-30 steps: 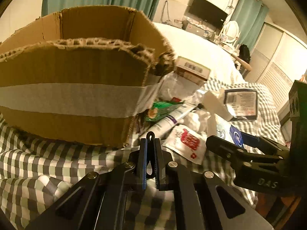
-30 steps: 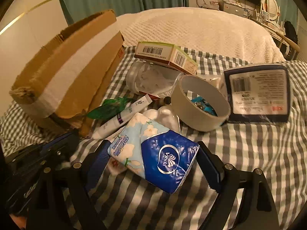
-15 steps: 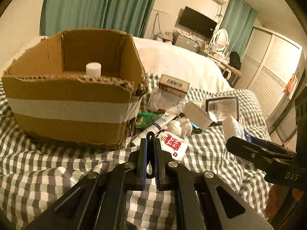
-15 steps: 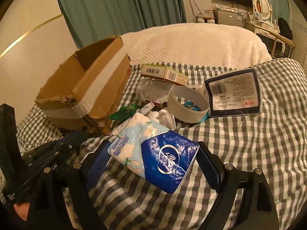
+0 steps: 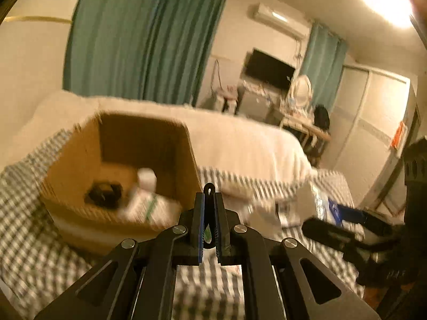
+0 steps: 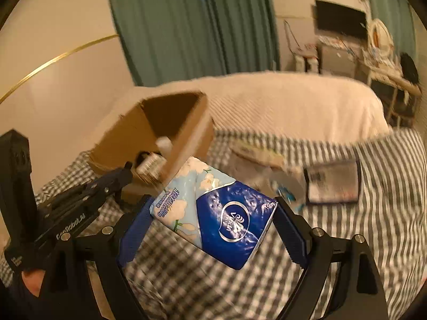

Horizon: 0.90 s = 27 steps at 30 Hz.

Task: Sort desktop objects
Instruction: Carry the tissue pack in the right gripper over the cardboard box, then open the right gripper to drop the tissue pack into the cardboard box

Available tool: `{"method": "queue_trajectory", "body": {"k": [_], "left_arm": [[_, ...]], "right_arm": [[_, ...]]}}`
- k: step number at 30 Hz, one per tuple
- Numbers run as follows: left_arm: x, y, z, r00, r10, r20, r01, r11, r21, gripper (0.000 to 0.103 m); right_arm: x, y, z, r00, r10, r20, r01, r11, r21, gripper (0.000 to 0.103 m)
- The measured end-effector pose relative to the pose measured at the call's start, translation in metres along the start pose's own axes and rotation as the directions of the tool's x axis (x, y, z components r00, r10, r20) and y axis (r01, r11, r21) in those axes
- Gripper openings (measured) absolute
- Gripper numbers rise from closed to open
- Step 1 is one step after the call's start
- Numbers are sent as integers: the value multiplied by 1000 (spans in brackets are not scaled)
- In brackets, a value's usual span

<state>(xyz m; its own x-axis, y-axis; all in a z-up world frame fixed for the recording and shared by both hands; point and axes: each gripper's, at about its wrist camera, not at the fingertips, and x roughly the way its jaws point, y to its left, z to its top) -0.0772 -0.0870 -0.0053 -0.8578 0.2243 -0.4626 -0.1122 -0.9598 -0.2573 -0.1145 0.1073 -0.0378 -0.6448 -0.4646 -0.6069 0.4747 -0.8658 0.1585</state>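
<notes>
A: What does the right gripper (image 6: 213,222) have?

B: It pinches a tissue pack (image 6: 213,210), blue and white with a flower print, one blue pad on each short side. The pack hangs clear above the checked cloth (image 6: 373,213).

A: And the left gripper (image 5: 209,222)?

B: Its two fingers are pressed together with only a thin slit between them and nothing in it. In the right wrist view it shows at the left, its tips just in front of the cardboard box (image 6: 170,133).

A: Where is the box from the pack?

B: Just beyond it, to the far left; the pack's far corner overlaps the box's near wall in the view, though whether they touch I cannot tell. The box is open on top. Inside are a white-capped bottle (image 5: 146,177), a dark object (image 5: 104,193) and a pale carton (image 5: 148,206), all blurred.

A: And farther right?

B: A dark flat packet (image 6: 332,184) lies on the cloth, near a blurred heap of small items. A white bedspread (image 6: 293,101) lies beyond.
</notes>
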Motion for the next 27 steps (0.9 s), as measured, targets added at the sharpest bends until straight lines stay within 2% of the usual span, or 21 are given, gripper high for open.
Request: {"method": "queue_trajectory", "body": {"k": [7, 12, 15, 19, 21, 24, 25, 26, 27], "left_arm": [[3, 46, 71, 987, 94, 128, -87, 994, -64, 6], [35, 87, 102, 978, 169, 126, -155, 981, -117, 6], [68, 114, 95, 981, 186, 50, -179, 977, -119, 6], [105, 143, 64, 983, 174, -57, -180, 976, -123, 6], [114, 146, 55, 984, 154, -88, -163, 981, -108, 6], [118, 149, 47, 979, 172, -105, -181, 980, -80, 9], [119, 150, 47, 980, 166, -106, -175, 981, -79, 15], [118, 151, 46, 981, 161, -110, -170, 982, -80, 31], [116, 150, 46, 981, 159, -111, -169, 982, -84, 42]], "right_arm": [[22, 39, 57, 994, 102, 47, -100, 994, -47, 87], [63, 57, 93, 988, 146, 47, -145, 989, -30, 87], [100, 56, 108, 987, 156, 27, -156, 987, 21, 87], [148, 58, 116, 987, 160, -24, -158, 986, 50, 87], [174, 64, 117, 987, 150, -49, -148, 988, 37, 87], [200, 64, 118, 988, 138, -70, -135, 990, 52, 89], [205, 63, 118, 988, 138, -71, -134, 989, 60, 90], [208, 62, 118, 988, 139, -67, -135, 988, 70, 91], [208, 60, 117, 989, 137, -56, -132, 988, 80, 94]]}}
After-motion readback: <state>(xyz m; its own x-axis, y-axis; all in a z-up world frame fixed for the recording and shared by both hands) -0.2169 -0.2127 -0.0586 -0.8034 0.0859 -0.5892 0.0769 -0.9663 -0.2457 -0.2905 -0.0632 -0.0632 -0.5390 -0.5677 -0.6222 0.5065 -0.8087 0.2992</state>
